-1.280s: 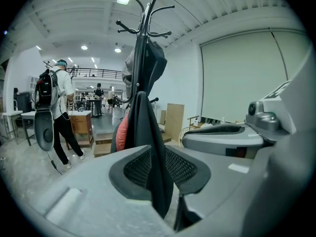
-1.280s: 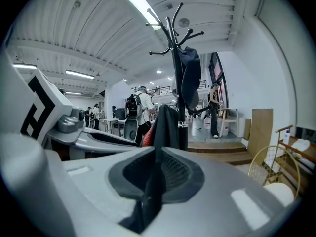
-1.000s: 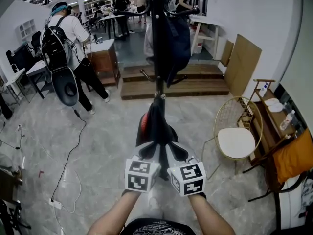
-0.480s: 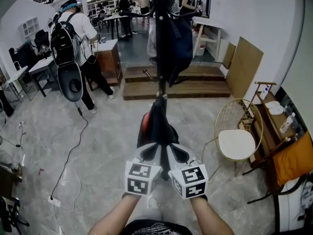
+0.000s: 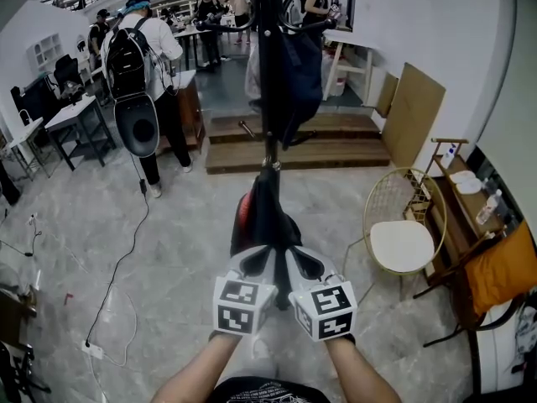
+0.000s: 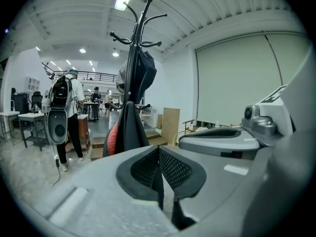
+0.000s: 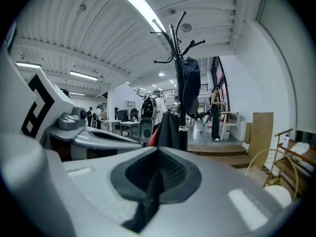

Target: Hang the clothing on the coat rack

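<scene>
Marble floor, black garment, long axis running toward coat rack

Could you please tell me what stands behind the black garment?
The coat rack rises behind the black garment, a dark blue jacket hanging on it. Its base is covered by the garment.

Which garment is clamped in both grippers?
The black garment with red lining; the dark blue garment hangs on the rack.
</scene>
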The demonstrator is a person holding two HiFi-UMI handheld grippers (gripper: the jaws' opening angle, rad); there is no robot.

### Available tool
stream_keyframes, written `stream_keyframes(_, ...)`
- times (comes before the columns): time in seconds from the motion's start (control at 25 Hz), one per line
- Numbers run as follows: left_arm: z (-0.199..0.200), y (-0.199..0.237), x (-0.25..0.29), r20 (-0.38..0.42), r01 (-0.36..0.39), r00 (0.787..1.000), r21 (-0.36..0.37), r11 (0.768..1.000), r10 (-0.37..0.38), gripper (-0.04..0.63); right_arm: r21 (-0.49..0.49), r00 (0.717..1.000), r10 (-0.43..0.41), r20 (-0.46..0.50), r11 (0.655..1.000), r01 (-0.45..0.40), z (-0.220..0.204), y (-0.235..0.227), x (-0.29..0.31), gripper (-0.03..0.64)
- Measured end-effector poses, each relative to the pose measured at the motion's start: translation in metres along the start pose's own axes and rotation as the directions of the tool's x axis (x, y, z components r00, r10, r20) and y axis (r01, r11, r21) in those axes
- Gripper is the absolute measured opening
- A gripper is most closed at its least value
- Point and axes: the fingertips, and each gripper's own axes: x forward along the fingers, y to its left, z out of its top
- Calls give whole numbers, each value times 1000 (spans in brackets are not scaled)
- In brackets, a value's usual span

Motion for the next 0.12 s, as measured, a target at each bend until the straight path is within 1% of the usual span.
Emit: stream_keyframes(0.12, -2, -5, 4, -2, 4, 1000, -2, 1000, -4, 6, 5, 1000, -4, 1, 1000, 4, -2, -6, -2, 5)
